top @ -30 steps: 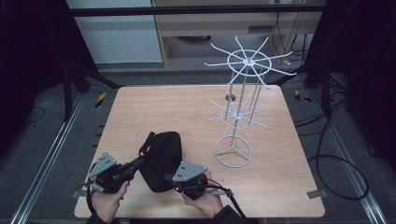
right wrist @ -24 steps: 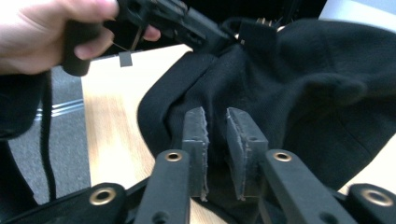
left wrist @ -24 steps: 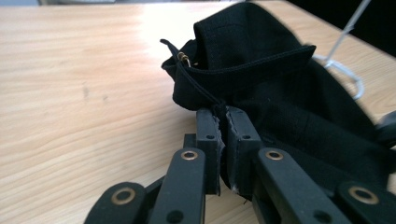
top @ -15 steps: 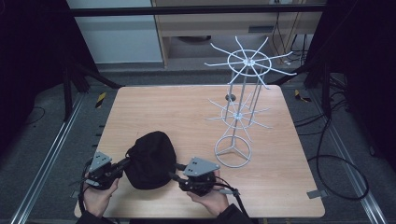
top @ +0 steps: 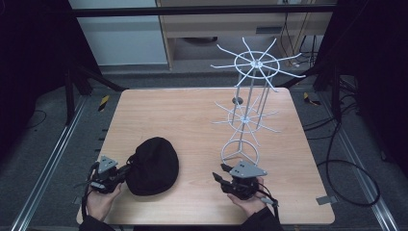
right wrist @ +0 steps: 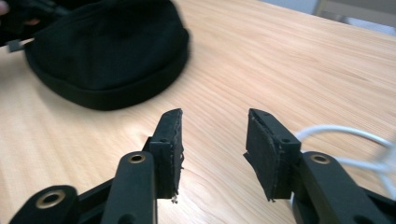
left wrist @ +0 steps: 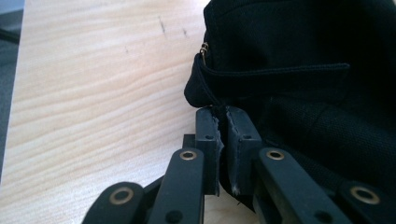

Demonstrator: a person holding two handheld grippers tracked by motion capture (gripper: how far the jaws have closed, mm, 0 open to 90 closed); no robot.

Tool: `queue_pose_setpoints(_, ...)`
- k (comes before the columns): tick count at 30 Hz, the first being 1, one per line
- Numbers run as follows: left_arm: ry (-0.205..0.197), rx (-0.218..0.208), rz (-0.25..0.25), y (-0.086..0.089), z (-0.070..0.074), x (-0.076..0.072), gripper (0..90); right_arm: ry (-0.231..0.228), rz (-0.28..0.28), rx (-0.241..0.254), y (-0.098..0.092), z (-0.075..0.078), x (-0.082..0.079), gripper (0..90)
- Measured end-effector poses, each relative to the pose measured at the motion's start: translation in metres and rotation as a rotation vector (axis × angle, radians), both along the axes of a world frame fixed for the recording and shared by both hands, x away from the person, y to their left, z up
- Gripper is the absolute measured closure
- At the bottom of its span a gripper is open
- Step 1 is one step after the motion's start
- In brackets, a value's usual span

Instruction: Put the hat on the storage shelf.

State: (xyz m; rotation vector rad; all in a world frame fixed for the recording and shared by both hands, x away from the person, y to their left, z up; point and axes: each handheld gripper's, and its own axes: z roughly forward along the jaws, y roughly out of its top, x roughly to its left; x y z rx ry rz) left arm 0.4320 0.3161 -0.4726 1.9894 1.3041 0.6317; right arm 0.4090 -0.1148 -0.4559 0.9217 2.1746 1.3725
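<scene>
Since 1.0 s ago: the cap (top: 153,165) has dropped from a raised, bunched shape between the two claws to lying flat, crown up, on the counter (top: 192,115). The right claw (top: 219,176) has let go and drawn off to the right; the left claw (top: 126,169) has kept its grip throughout.

Left claw: jaws closed on the cap's edge, at a dark strap near a small brass fitting, seen in the left gripper view (left wrist: 223,122). Right claw: jaws spread apart with bare wood between them, holding nothing (right wrist: 212,140).

Cap position: front-left part of the counter, touching the left claw on its left edge. The wire rack (top: 245,115) stands on the right half, its ring base just behind the right claw.

Key relation: the cap lies to the left of the right claw, apart from it with open counter between; from the right gripper view it sits ahead and to the upper left. The rack is well to the right of the cap, so the cap must travel rightward and up. The left claw is the nearer one and already attached. Judgement: the cap goes onto a rack arm next.
</scene>
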Motion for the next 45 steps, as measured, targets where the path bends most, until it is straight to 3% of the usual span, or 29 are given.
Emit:
queue_pose_setpoints(9, 0.04, 0.002, 0.053, 0.003, -0.003, 0.001, 71.9, 0.004, -0.149, 0.018, -0.055, 0.001, -0.004, 52.1)
queue_pose_setpoints(14, 0.025, -0.024, 0.072, 0.005, 0.001, -0.003, 65.3, 0.012, -0.235, 0.017, -0.08, -0.001, -0.004, 51.8)
queue_pose_setpoints(18, -0.009, -0.057, 0.077, 0.005, 0.01, -0.007, 60.3, 0.018, -0.274, 0.027, -0.094, -0.001, -0.004, 50.9)
queue_pose_setpoints(22, -0.053, -0.101, 0.06, -0.001, 0.024, -0.012, 54.9, 0.024, -0.296, 0.034, -0.103, -0.001, -0.004, 49.4)
queue_pose_setpoints(31, -0.113, -0.135, -0.009, -0.029, 0.052, -0.012, 46.8, 0.047, -0.33, 0.026, -0.114, -0.007, -0.001, 46.3)
queue_pose_setpoints(37, -0.087, -0.119, -0.05, -0.049, 0.055, -0.003, 44.8, 0.051, -0.341, 0.012, -0.118, -0.008, -0.001, 44.6)
queue_pose_setpoints(45, -0.042, -0.084, -0.041, -0.064, 0.049, 0.012, 45.1, 0.059, -0.353, -0.001, -0.125, -0.01, -0.002, 44.2)
